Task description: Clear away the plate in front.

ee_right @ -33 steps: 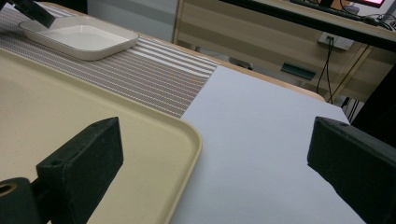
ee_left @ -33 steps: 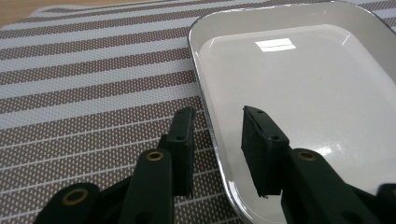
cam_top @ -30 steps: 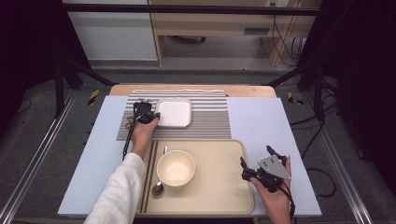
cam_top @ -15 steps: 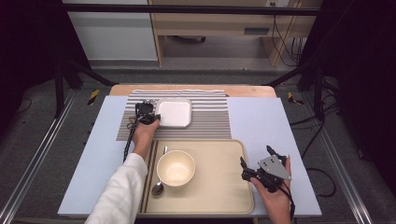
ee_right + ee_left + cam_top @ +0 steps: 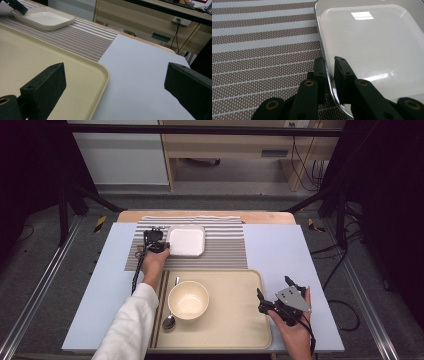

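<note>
A white square dish lies on a striped placemat at the back of the table. My left gripper is at its left edge. In the left gripper view the jaws straddle the dish's rim; they have just been closing and now pinch it. My right gripper hovers over the right edge of the beige tray, its jaws wide open with nothing between them. The right gripper view has the dish far off at top left.
On the tray's left half stand a cream bowl and a spoon, with dark sticks along the left rim. A pale blue sheet covers the tabletop. Beyond the table are a wooden bench and cables.
The left gripper's jaws have narrowed onto the dish's left rim. Both hands and the dish have stayed in place.
</note>
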